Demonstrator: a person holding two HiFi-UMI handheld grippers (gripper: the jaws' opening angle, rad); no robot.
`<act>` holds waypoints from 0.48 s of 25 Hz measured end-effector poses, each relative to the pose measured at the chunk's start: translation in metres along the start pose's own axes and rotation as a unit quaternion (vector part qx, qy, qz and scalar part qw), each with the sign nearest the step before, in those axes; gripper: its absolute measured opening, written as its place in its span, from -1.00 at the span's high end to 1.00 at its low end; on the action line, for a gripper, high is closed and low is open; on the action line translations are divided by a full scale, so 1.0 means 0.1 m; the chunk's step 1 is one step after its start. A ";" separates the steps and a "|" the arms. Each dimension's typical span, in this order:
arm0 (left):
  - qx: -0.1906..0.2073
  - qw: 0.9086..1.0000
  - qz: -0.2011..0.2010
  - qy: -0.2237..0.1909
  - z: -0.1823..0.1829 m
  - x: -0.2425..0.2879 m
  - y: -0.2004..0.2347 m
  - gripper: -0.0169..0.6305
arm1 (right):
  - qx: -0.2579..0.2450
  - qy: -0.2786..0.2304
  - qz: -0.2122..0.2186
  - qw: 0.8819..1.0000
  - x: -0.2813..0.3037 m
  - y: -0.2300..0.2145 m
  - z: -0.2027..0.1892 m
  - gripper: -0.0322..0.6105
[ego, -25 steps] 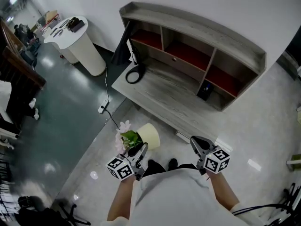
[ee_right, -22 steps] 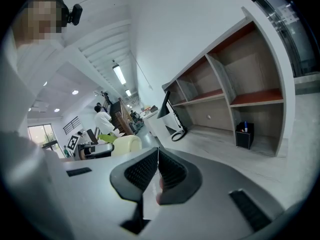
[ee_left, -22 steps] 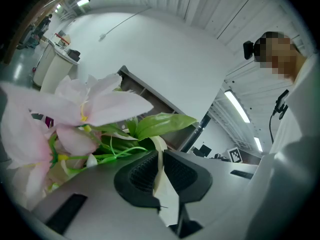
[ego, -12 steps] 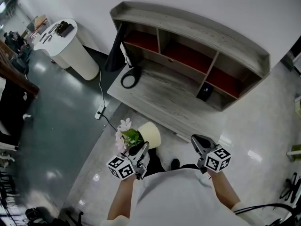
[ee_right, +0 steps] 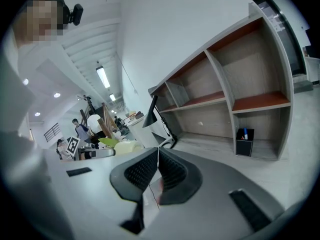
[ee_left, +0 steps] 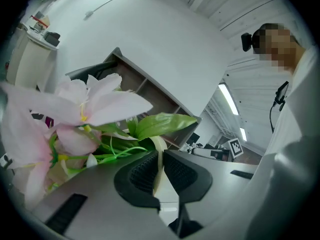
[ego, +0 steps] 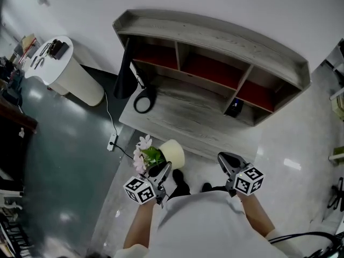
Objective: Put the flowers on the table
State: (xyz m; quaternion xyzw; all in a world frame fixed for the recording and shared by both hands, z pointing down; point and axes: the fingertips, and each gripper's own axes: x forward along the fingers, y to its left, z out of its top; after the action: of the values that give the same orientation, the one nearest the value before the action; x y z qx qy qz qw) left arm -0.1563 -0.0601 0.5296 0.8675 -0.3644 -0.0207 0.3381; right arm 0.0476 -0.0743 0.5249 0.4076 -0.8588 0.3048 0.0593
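A cream pot [ego: 172, 153] with pink flowers [ego: 142, 155] and green leaves hangs above the floor, just in front of the grey wooden table [ego: 185, 120]. My left gripper [ego: 163, 171] is shut on the pot's rim. In the left gripper view the thin cream rim [ee_left: 158, 159] is pinched between the jaws, with the flowers [ee_left: 82, 109] filling the left side. My right gripper [ego: 226, 160] is shut with nothing in it, a little to the right of the pot. Its closed jaws [ee_right: 158, 156] face the table [ee_right: 212, 143], and the pot [ee_right: 128, 146] shows at their left.
The table carries a shelf hutch [ego: 215, 47] with red-backed compartments. A black lamp [ego: 124, 69] with a ring base [ego: 144, 104] stands at its left end. A small black holder [ego: 233, 107] sits at its right. A white round stand [ego: 64, 71] and a power strip [ego: 112, 142] lie to the left.
The table has come nearer and more centred in the head view as the person steps toward it. Both grippers keep their hold and spacing.
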 end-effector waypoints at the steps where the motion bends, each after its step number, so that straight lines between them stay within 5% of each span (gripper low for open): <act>1: 0.002 1.000 -0.004 0.005 0.04 0.01 0.05 0.80 | 0.002 -0.002 -0.005 1.000 0.05 0.01 0.01 0.84; 12: 0.032 0.997 -0.045 0.061 0.27 0.01 0.54 0.80 | 0.016 -0.023 -0.054 0.998 0.46 0.20 0.05 0.84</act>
State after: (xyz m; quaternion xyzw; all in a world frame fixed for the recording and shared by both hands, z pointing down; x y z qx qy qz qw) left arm -0.1962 -0.1032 0.5415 0.8931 -0.3041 0.0286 0.3302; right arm 0.0034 -0.0979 0.5273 0.4616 -0.8314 0.3055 0.0494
